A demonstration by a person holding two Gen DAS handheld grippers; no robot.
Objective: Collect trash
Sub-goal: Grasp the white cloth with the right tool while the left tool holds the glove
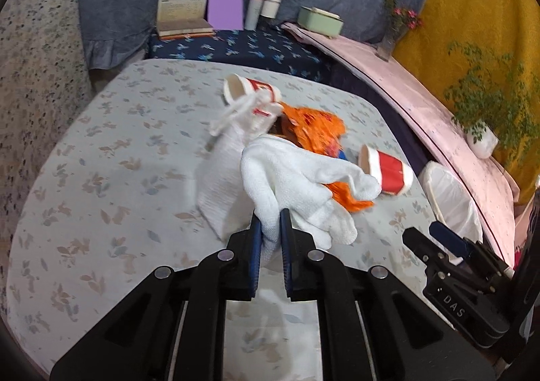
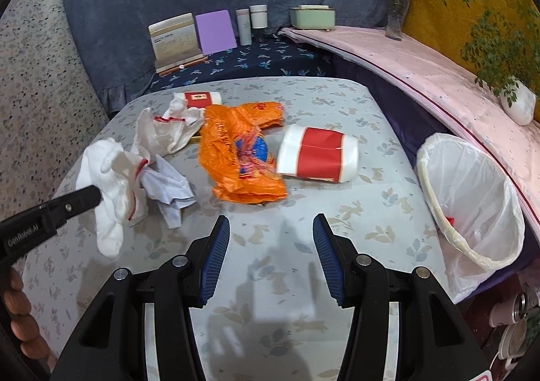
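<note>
Left gripper (image 1: 270, 229) pinched on white glove (image 1: 297, 185), lifted off the table (image 2: 371, 212). Right gripper (image 2: 271, 256) half open, empty. Risks: the thin fabric pinch slips, or dangling fingers snag the orange bag (image 2: 241, 151) ahead. Lined bin (image 2: 472, 198) sits far right; long carry.

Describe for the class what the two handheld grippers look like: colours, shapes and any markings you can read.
Both are black plastic. The left gripper and the right gripper each have two angular linkage arms joined by round silver pins, with ribbed blue pads on the inner faces of the fingers. White lettering appears on the bodies: "DAS" on the right one, "DenRobot.AI" on the left one. No cables or sleeves show.
</note>
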